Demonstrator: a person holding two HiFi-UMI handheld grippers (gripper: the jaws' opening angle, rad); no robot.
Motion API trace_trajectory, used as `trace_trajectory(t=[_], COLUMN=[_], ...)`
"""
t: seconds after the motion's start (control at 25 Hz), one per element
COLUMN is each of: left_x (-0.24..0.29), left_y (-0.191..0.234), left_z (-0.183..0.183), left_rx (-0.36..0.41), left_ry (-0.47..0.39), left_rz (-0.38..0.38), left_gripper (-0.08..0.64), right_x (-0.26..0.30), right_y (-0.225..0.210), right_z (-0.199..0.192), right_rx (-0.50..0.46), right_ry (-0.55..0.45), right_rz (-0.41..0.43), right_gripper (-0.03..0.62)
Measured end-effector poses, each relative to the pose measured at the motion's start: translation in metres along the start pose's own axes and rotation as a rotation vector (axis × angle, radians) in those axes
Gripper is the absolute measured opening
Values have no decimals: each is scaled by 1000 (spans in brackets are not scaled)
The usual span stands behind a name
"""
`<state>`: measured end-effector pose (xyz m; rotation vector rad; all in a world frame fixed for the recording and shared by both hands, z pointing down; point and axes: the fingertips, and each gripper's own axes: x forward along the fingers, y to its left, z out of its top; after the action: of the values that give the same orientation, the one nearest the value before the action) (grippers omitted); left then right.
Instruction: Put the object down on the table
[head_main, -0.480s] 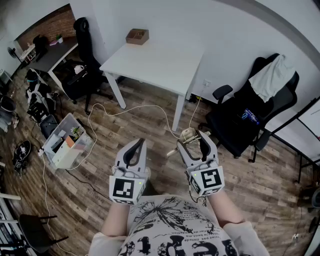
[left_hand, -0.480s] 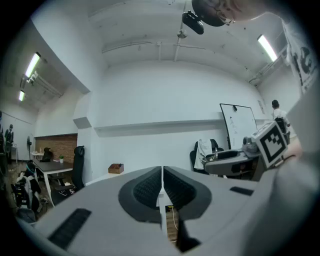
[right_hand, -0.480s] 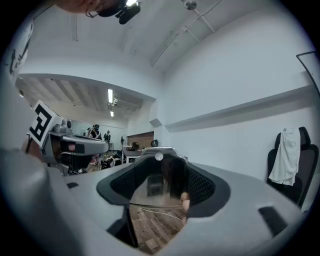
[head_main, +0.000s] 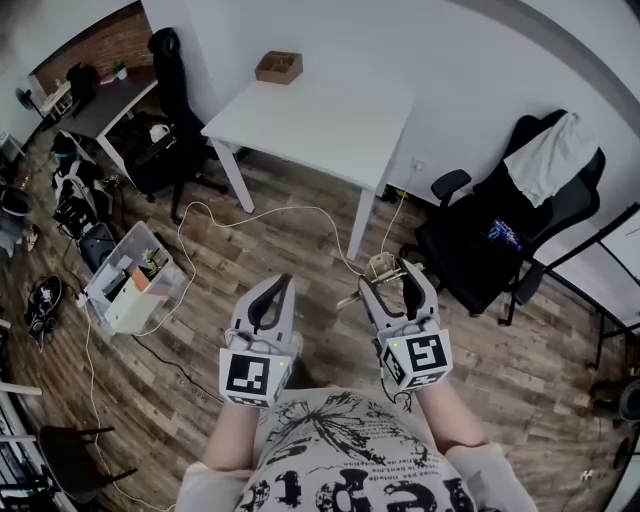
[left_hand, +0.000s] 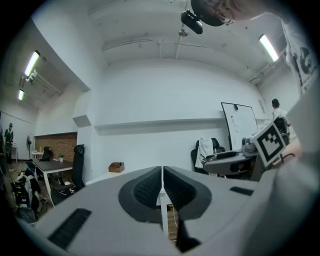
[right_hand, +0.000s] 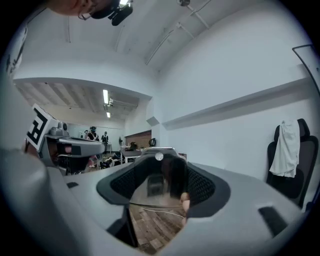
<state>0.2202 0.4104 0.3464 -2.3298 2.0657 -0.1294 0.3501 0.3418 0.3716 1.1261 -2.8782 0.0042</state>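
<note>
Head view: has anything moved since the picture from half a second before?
Nothing really changed. The whole scene only drifts a touch, as if the head moved. The right gripper still carries the pale object between its fingers above the floor. The left gripper stays shut and empty, and the white table is still some way ahead.
</note>
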Motion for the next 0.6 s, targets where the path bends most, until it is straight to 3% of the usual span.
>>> trace_trajectory(t=[0.28,0.6], left_x=[9,56], left_y=[19,98], left_z=[-11,-2], left_rx=[0,-33], left_ry=[9,4], left_rz=[8,28], left_gripper=[12,12], right_x=[26,115], right_y=[0,13], right_z=[-16,-16], right_rx=[41,31], right_ry=[43,73], right_rz=[1,9], right_gripper=[281,281])
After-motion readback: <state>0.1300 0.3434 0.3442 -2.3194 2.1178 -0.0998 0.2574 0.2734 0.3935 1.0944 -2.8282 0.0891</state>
